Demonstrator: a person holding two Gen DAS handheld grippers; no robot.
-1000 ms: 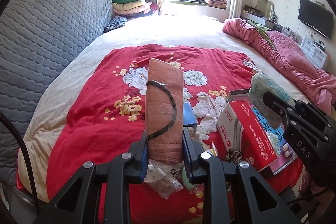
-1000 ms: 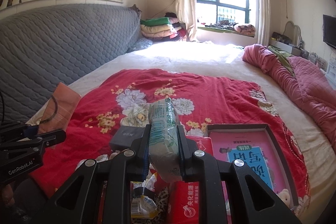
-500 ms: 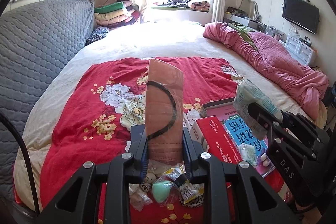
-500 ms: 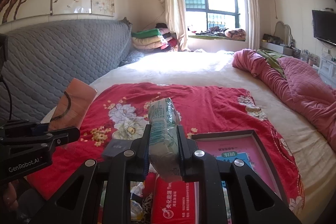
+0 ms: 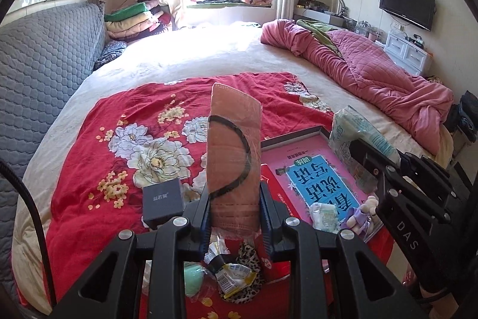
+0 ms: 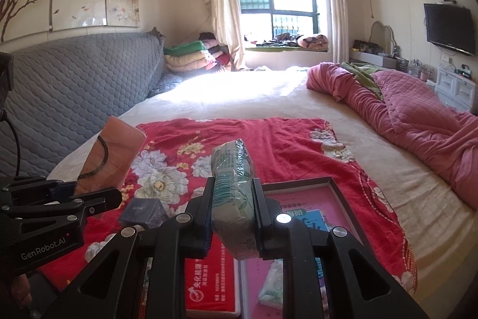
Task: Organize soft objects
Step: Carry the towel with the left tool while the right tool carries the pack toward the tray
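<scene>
My left gripper [image 5: 234, 210] is shut on an orange face mask in clear wrap [image 5: 234, 151], held upright above the red floral cloth [image 5: 119, 169]. It shows at the left of the right wrist view [image 6: 110, 157]. My right gripper [image 6: 232, 207] is shut on a green tissue pack [image 6: 231, 178], also seen in the left wrist view [image 5: 355, 139], held above a pink box tray [image 5: 304, 166]. The tray holds a small tissue pack [image 5: 324, 216] and a plush toy [image 5: 363, 211].
A dark small box [image 5: 162, 201] lies on the cloth. A red tissue box [image 6: 209, 286] sits left of the tray. A green sponge [image 5: 192, 278], leopard scrunchie [image 5: 249, 257] and snack packets [image 5: 236, 274] lie near the front edge. A pink quilt [image 5: 373, 71] is heaped at right.
Both grippers have lifted and drawn back with their loads, so the cloth and the tray appear farther below. Both grips are unchanged.
</scene>
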